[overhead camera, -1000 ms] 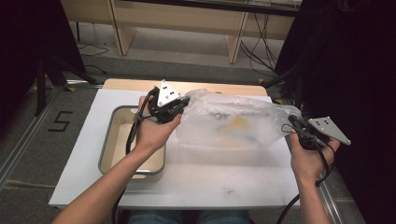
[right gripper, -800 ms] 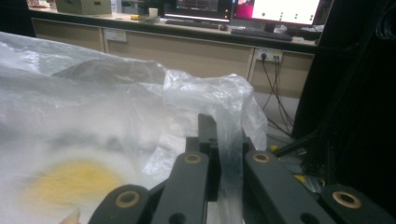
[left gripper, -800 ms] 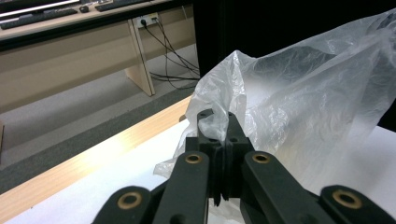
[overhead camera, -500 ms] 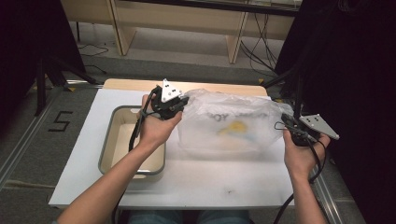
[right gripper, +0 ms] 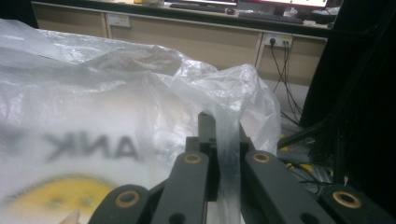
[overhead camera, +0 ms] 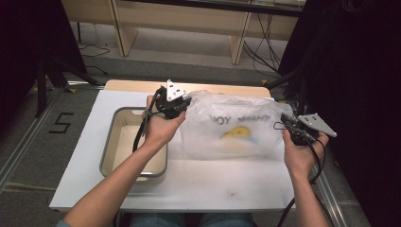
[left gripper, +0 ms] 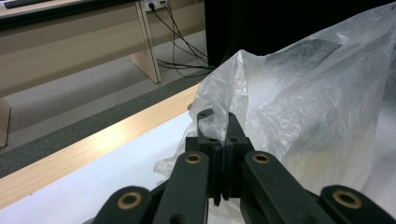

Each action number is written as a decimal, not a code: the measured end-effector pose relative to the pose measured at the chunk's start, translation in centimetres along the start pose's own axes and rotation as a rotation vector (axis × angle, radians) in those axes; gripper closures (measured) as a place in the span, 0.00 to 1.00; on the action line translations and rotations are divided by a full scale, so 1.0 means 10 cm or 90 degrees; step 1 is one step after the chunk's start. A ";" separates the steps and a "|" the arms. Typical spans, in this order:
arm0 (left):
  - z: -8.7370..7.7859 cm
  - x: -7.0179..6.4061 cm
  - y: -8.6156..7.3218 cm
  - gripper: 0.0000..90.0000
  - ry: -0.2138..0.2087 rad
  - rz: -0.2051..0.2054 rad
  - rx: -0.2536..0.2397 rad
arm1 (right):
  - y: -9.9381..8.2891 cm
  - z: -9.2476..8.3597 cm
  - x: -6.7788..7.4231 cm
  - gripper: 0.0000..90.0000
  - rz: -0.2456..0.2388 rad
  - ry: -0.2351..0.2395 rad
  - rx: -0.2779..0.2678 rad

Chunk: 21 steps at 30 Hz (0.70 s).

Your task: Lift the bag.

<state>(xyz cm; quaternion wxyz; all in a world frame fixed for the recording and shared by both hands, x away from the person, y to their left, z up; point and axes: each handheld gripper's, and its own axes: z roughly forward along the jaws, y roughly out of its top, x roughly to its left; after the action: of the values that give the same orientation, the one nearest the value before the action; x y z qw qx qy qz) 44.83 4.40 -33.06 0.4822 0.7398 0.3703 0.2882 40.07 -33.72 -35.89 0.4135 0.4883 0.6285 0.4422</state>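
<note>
One plastic bag, two grippers, left gripper and right gripper each clamping it, one metal tray, seemingly empty

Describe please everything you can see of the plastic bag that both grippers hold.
The plastic bag is thin, cloudy white film, crinkled and puffed up. Its front carries dark letters, blurred, above a yellow shape. It is stretched sideways over the white table, right of the metal tray; its lower edge seems to rest on the table. The left gripper is shut on its upper left corner, and the right gripper is shut on a twisted strip at its right end. What is inside cannot be made out.
</note>
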 end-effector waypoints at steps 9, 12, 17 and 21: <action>0.12 0.03 -0.05 0.99 0.007 -0.009 0.016 | -0.04 0.10 0.01 1.00 0.006 0.008 0.019; 0.17 0.03 -0.08 0.99 0.010 -0.010 0.026 | -0.06 0.13 0.01 1.00 0.006 0.010 0.028; 0.25 0.04 -0.11 0.99 0.015 -0.011 0.041 | -0.09 0.20 0.01 1.00 0.007 0.015 0.044; 0.30 0.05 -0.14 0.99 0.017 -0.013 0.052 | -0.13 0.25 0.03 1.00 0.010 0.019 0.057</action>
<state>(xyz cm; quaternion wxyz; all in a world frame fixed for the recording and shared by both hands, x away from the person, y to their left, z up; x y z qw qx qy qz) 47.09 3.66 -35.40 0.4496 0.7509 0.3959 0.2780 42.06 -33.26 -37.79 0.3782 0.5045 0.6501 0.4241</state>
